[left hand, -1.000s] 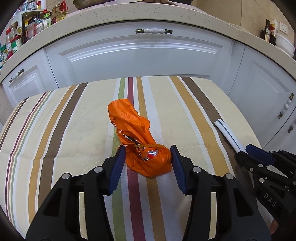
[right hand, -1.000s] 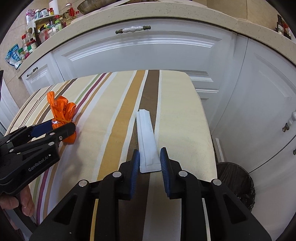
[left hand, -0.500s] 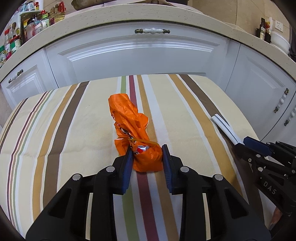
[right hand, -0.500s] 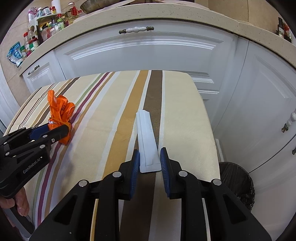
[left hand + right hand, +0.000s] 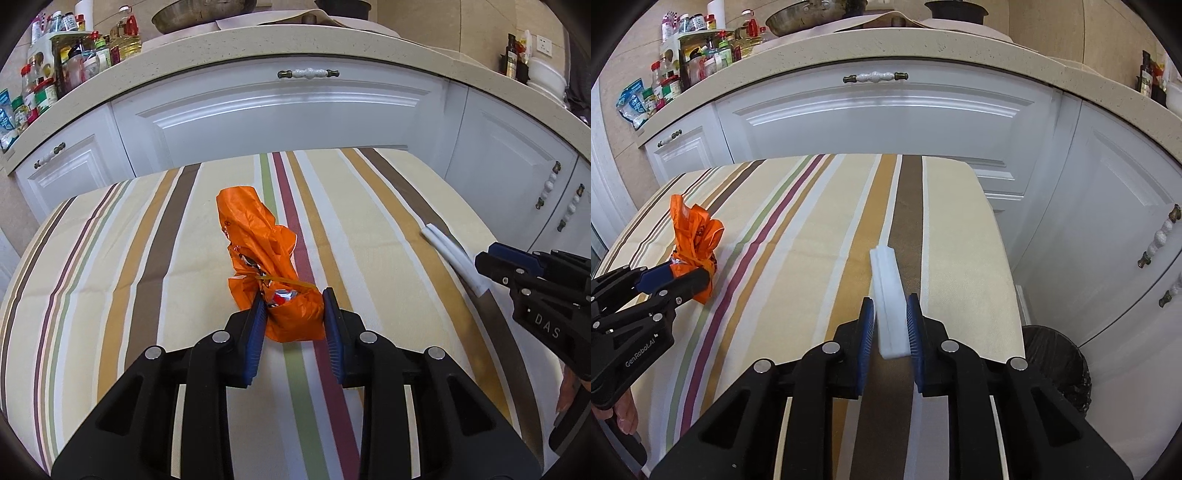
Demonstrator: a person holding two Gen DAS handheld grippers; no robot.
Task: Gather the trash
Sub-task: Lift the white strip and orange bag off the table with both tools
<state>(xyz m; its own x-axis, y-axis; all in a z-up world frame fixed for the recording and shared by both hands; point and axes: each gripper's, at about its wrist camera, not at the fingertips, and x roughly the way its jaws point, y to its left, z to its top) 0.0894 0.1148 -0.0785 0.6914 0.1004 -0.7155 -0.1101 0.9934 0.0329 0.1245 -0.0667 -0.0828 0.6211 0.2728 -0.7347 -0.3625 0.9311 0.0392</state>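
A crumpled orange plastic bag lies on the striped tablecloth. My left gripper is shut on its near end, both blue pads pressing into the plastic. From the right wrist view the orange bag sticks up past the left gripper. A long white paper wrapper lies along the brown stripe. My right gripper has its jaws closing on the wrapper's near end, which buckles into a ridge between the pads. In the left wrist view the right gripper holds the white wrapper at the table's right side.
White cabinet doors under a speckled counter stand just behind the table. Bottles and jars crowd the counter's left end. A black-lined bin sits on the floor beside the table's right edge. A hand shows at the lower left.
The left jaws closed from wide apart onto the orange bag and drew it slightly back. The right pads narrowed on the white wrapper, which went from flat to buckled.
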